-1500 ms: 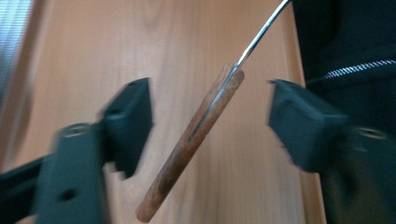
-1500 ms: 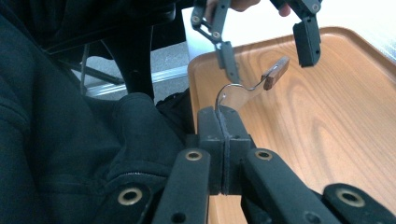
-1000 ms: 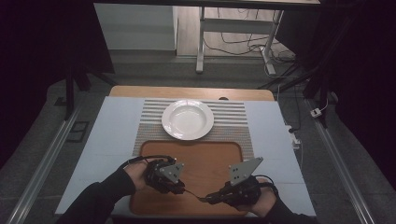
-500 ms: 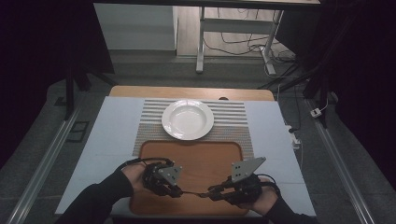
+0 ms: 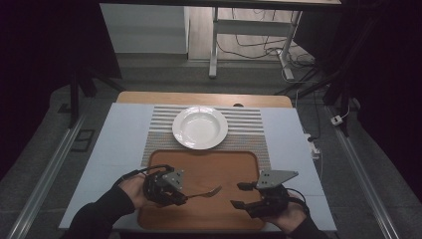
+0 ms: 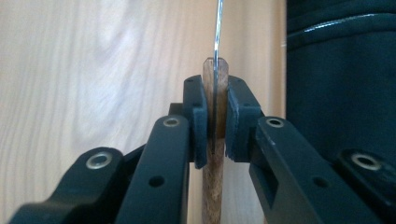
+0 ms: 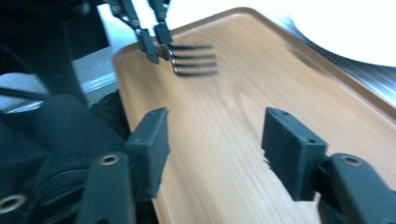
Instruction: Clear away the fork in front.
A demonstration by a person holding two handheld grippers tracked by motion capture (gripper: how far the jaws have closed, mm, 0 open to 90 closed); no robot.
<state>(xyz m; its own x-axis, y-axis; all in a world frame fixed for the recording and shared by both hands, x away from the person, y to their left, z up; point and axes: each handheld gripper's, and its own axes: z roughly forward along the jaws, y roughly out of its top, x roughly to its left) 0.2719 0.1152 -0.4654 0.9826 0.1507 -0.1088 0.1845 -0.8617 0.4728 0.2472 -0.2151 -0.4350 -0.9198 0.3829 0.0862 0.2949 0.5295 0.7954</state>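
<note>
Dim room, lit table; right gripper view blurred, overexposed top.

High view looks down over the table; both gripper views sit close above the shared wooden tray [image 5: 219, 164].

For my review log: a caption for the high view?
Left tool grips fork over wooden tray; right tool open.

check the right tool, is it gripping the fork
No, the right tool stands open over the bare tray, while the left tool clamps the fork by its wooden handle.
</note>
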